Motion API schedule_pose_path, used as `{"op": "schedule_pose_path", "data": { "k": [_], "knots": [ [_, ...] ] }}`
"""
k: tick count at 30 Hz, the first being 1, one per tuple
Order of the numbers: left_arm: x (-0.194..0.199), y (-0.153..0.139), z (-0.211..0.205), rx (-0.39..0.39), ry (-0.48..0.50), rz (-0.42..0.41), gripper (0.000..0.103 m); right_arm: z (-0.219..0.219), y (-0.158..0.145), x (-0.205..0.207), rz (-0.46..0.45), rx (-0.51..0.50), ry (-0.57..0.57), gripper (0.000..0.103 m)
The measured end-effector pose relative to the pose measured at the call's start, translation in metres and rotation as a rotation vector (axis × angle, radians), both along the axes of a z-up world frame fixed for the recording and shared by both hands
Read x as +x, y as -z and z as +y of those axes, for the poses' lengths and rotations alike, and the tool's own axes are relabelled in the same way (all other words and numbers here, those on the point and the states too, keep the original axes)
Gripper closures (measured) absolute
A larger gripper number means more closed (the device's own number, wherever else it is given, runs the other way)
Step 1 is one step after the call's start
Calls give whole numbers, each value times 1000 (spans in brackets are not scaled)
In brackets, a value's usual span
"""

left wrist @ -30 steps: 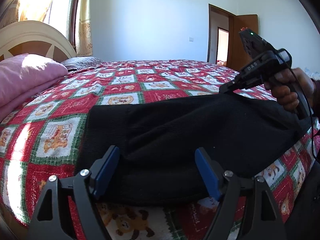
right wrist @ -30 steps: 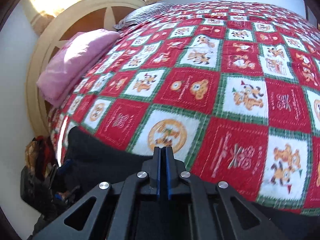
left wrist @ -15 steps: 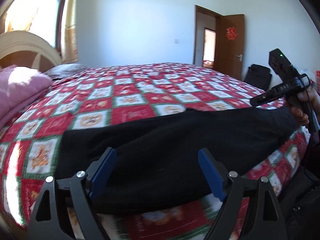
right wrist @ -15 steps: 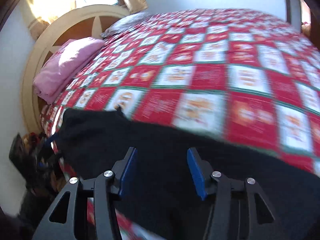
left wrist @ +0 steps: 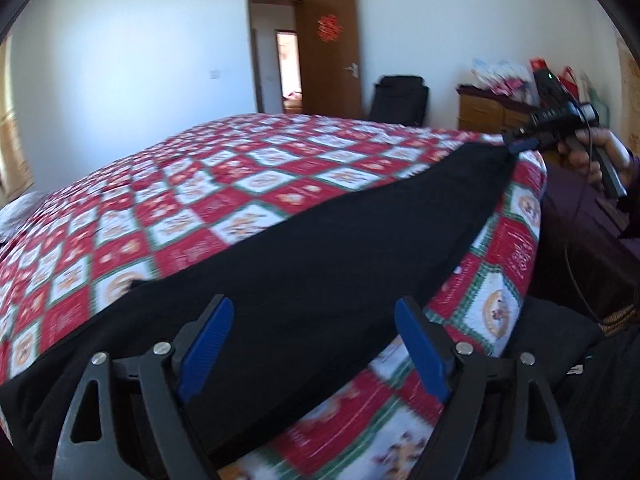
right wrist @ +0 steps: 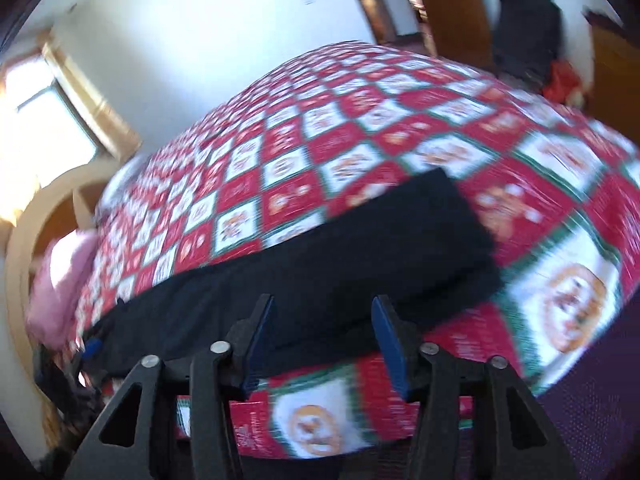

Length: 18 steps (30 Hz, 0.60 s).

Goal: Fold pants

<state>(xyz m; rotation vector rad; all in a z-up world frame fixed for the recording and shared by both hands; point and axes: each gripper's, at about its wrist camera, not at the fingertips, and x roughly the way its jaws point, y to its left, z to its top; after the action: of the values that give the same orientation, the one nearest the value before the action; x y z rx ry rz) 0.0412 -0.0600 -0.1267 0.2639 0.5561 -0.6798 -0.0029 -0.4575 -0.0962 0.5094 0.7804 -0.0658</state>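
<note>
Lengthwise along the near edge of the checked quilt (left wrist: 256,184) lie the black pants (left wrist: 320,264), the left gripper (left wrist: 316,344) gaping empty over one end, the right gripper (right wrist: 322,340), half-spread and just narrowing, empty above the other.

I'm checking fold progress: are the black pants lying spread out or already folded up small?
Spread out. The black pants lie as one long strip along the bed's near edge, not as a compact stack.

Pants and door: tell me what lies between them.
In the left wrist view, only the bare checked quilt stretches from the black pants to the bed's far edge; the door stands beyond it.
</note>
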Motion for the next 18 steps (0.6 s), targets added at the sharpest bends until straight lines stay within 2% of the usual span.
{"op": "schedule_pose_path", "data": {
  "k": [1, 3, 9, 14, 16, 18],
  "knots": [
    [-1, 0, -11, 13, 23, 3, 18, -10, 2, -2, -9, 18, 17, 57],
    [2, 2, -32, 32, 72, 20, 27, -19, 5, -1, -11, 34, 35, 57],
    [8, 17, -78, 129, 147, 64, 33, -30, 14, -5, -46, 70, 38, 57],
    [6, 35, -94, 244, 143, 58, 37, -49, 26, -12, -58, 113, 74, 59],
    [9, 33, -90, 206, 126, 80, 38, -51, 24, -14, -66, 114, 82, 59],
    [14, 31, -87, 173, 101, 104, 45, -51, 23, -14, -71, 102, 93, 59]
  ]
}}
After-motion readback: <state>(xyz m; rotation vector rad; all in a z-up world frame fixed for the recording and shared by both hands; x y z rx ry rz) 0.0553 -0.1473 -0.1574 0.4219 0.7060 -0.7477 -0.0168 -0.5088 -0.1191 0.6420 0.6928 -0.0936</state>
